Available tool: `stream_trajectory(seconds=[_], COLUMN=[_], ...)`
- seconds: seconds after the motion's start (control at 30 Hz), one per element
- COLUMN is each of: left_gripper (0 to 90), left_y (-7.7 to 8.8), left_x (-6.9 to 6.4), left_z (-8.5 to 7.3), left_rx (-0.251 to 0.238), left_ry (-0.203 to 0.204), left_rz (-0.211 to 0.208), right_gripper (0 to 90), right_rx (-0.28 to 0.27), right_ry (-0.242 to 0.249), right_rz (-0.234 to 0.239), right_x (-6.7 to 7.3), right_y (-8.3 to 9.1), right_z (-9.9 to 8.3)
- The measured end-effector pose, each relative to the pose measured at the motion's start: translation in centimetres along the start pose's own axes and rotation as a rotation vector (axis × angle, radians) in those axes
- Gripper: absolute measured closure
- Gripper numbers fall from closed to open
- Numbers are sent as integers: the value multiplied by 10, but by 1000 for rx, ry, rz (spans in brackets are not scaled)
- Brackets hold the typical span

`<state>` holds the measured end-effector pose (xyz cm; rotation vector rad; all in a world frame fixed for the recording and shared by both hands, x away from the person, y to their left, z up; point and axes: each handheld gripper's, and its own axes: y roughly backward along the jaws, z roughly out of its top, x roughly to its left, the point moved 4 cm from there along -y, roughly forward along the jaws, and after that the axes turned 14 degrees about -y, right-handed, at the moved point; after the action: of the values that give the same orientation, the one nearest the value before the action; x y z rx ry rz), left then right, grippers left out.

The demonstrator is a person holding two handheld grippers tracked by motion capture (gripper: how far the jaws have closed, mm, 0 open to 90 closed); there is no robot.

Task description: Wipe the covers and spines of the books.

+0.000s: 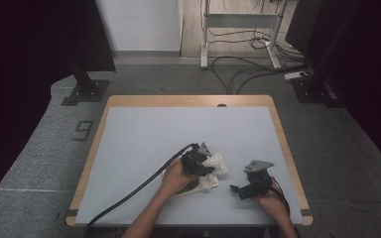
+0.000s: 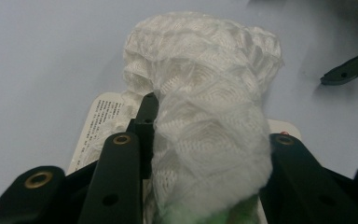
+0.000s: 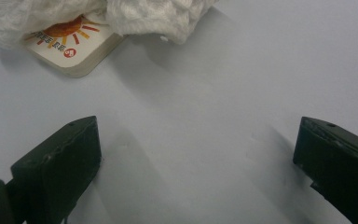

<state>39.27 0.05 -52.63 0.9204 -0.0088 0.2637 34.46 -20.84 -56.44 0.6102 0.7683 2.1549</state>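
Meanwhile, the left claw (image 2: pixel 205 154) grips a white mesh sleeve (image 2: pixel 205 93) (foam netting) over a printed card (image 3: pixel 70 44) on the counter (image 1: pixel 144 144); the right claw (image 3: pixel 196 163) rests nearby, jaws wide open.

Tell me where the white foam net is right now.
In the high view the white foam net sits near the table's front middle, clamped in the left gripper, just left of the open right gripper. It partly covers a printed card.
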Motion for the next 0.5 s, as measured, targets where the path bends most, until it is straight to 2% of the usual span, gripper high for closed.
stream_trajectory(seconds=[0.2,0.5], left_gripper=[621,620], left_y=[7,24], left_x=[-1,-3], left_z=[-9,-29], left_rx=[-10,5], left_ry=[16,26], left_rz=[-2,17], right_gripper=[3,3], right_rx=[0,0], right_ry=[-1,1], right_rz=[3,3], right_x=[0,0], right_y=[0,0], right_z=[0,0])
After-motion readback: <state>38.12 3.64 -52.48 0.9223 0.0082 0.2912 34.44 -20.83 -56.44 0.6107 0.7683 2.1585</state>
